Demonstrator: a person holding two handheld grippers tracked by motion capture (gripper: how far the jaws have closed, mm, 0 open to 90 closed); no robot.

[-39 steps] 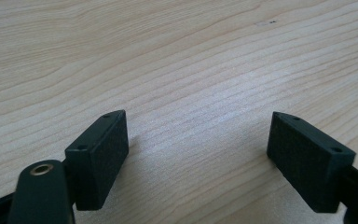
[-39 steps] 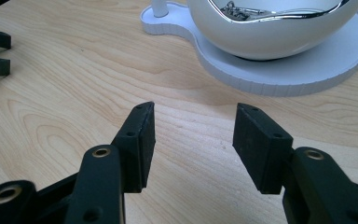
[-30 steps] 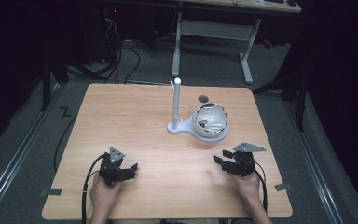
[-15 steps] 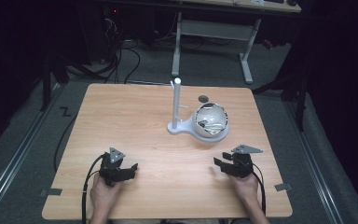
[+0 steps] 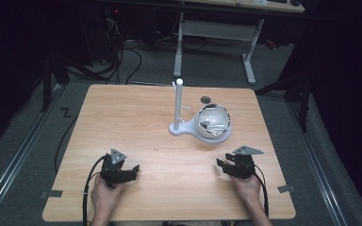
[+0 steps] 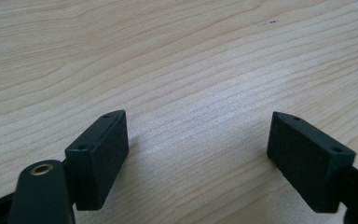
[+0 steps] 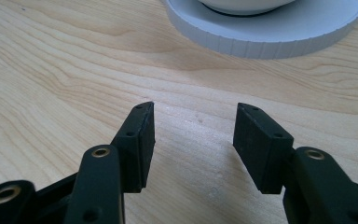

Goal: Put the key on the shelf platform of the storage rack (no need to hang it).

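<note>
1. The left claw (image 5: 131,170) rested low on the near left part of the wooden surface (image 5: 136,122), its jaws spread wide with nothing but bare wood grain between them in the left gripper view.
2. The right claw (image 5: 221,165) sat at the near right, jaws parted to a middling gap and empty; it pointed toward the white base plate (image 7: 270,35), which lay near but apart from its tips.
3. The shiny bowl (image 5: 213,120) stood on that round white base, far of centre on the surface, beside a white upright post (image 5: 179,101) rising from the same stand.
4. Both hands probably held the claws at rest, ready to reach; the right one was nearer the bowl, so it seemed the likelier to approach.
</note>
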